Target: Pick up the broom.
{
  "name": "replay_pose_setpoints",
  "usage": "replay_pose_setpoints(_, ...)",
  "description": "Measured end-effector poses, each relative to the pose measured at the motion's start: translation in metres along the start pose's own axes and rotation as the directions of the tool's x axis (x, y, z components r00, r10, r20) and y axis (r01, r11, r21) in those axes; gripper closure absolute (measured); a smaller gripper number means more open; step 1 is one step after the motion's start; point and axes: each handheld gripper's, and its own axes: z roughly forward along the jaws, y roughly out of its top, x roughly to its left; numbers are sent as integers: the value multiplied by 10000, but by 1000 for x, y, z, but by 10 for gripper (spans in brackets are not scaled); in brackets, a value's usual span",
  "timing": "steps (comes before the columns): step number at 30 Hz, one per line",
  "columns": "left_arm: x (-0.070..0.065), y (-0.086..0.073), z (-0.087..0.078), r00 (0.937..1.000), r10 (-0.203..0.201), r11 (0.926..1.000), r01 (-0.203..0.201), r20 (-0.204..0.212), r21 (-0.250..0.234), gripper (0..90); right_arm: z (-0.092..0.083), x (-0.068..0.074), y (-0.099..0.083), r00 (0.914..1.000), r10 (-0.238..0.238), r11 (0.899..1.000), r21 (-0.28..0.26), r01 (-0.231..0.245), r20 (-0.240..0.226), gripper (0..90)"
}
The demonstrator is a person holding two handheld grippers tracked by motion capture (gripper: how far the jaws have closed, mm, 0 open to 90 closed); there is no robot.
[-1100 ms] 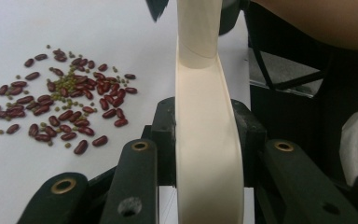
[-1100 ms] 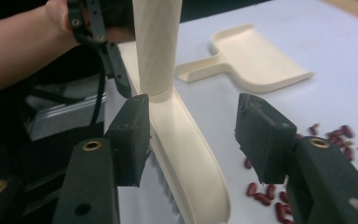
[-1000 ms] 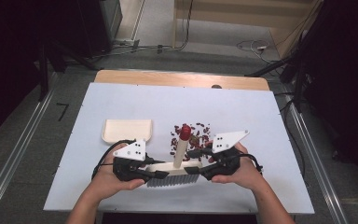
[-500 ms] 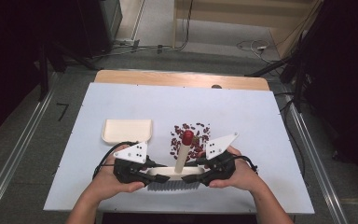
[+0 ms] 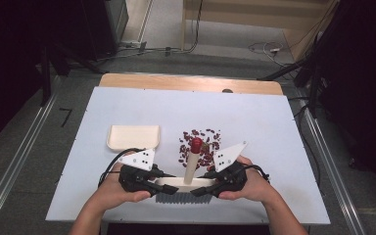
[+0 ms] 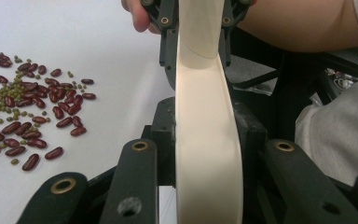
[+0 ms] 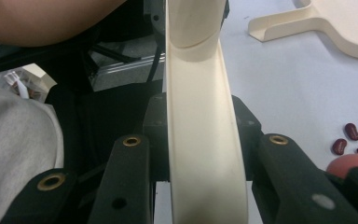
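- Left gripper point(image 5: 152, 185) pinching one end of cream brush point(image 5: 183, 183), near table's point(image 5: 274, 127) front edge.
- Right gripper point(image 5: 206, 187) just closing, pinching other end.
- Beans point(image 5: 200, 144) scattered just behind; dustpan point(image 5: 133, 137) left.

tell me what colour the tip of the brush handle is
Red: the handle tip caps a cream brush, clearest in the high view.
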Motion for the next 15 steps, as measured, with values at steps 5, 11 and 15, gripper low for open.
replay_pose_setpoints(5,1,-3,-4,9969,-360,9986,332,-694,-409,588,0,1,3,9985,76,9999,-94,-71,543,659)
replay_pose_setpoints(11,5,-10,-16,9824,-1016,9894,833,-1566,-1189,381,-6,-3,7,9923,492,9980,-445,-443,1138,659)
replay_pose_setpoints(15,6,-13,-24,9650,-1351,9801,968,-2249,-1732,272,-12,-10,5,9824,840,9948,-718,-728,1669,660)
